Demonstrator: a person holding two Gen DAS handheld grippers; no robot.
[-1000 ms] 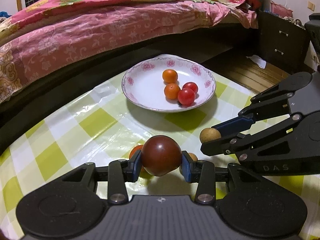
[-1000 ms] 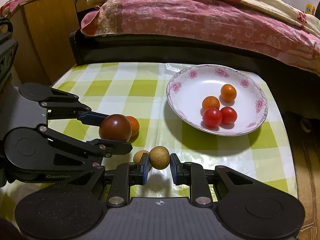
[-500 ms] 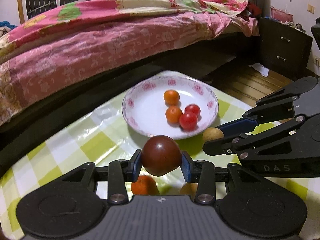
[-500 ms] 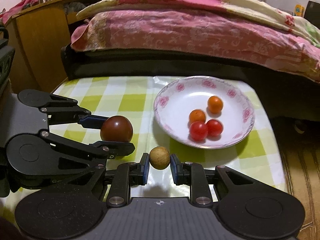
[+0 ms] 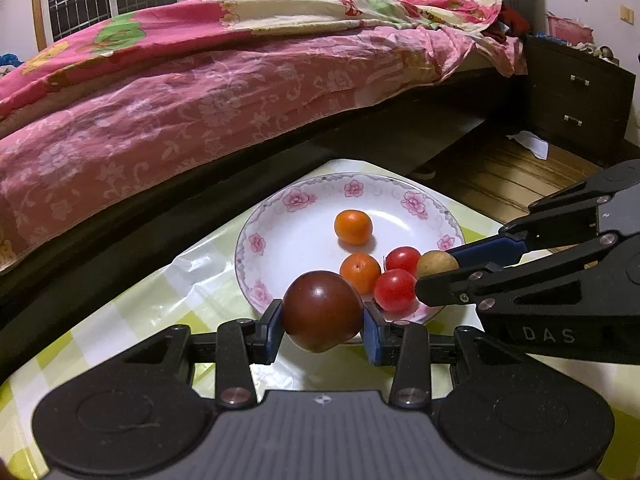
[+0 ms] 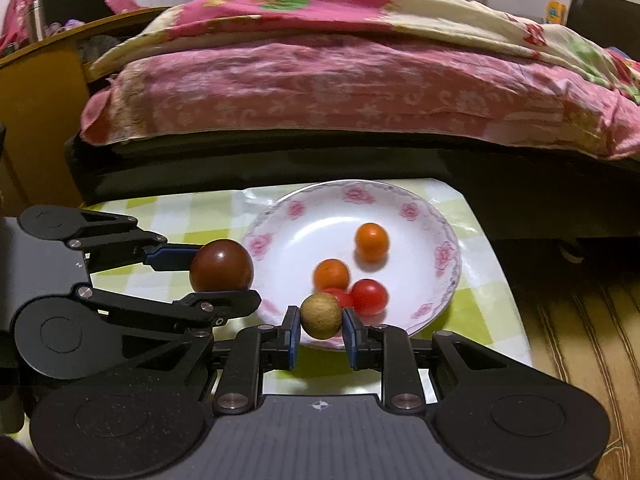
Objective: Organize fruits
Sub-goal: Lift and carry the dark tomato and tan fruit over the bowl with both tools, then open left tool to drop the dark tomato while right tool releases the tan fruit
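**Both claws carried fruit to the plate**

Left claw [image 5: 322,330] gripped a dark red plum [image 5: 321,310] at the near rim of the flowered plate [image 5: 280,216]. Right claw [image 6: 321,330] was easing apart around a small tan fruit [image 6: 321,316], which sat between its pads above the rim. Two orange fruits [image 5: 353,226] and two red tomatoes [image 5: 395,289] already lay inside; the plate stood near the worktop's [image 5: 120,320] far corner, beside the bed [image 5: 200,80]. Delivery seemed underway; each fruit needed lowering onto bare plate, clear of neighbours. "DAS" showed on the right claw's body.
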